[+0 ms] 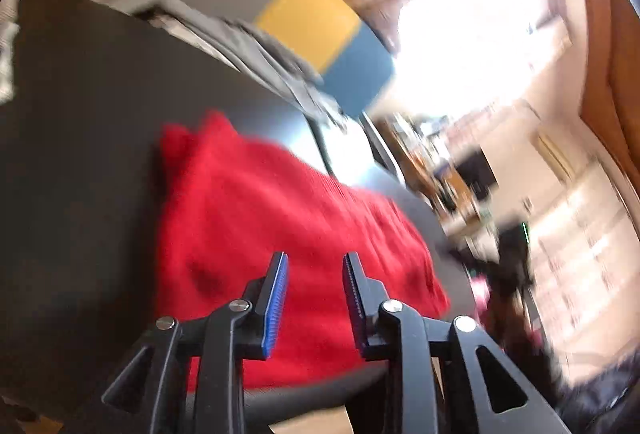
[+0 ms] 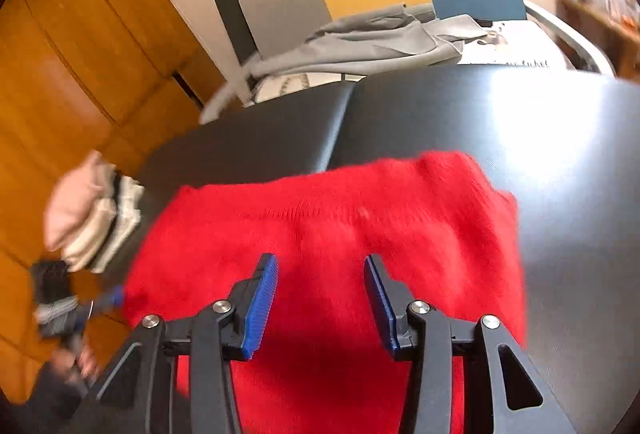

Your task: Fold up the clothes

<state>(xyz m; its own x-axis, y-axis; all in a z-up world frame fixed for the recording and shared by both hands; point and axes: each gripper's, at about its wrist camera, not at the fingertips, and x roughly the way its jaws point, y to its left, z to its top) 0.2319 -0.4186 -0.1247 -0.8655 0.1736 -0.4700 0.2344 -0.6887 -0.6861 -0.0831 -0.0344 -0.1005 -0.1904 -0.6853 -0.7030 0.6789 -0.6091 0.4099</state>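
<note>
Both grippers, left gripper (image 1: 316, 266) and right gripper (image 2: 320, 270), hover with jaws parted and empty over the red sweater (image 2: 328, 218) lying on the dark table (image 2: 520, 121); soft, light and floppy, it is probably best pinched at an edge or corner.

text: dark print on white sheet (image 2: 516, 53) | too blurred to read

dark table (image 2: 520, 121) | red sweater (image 2: 320, 218) | folded clothes stack (image 2: 100, 222)
</note>
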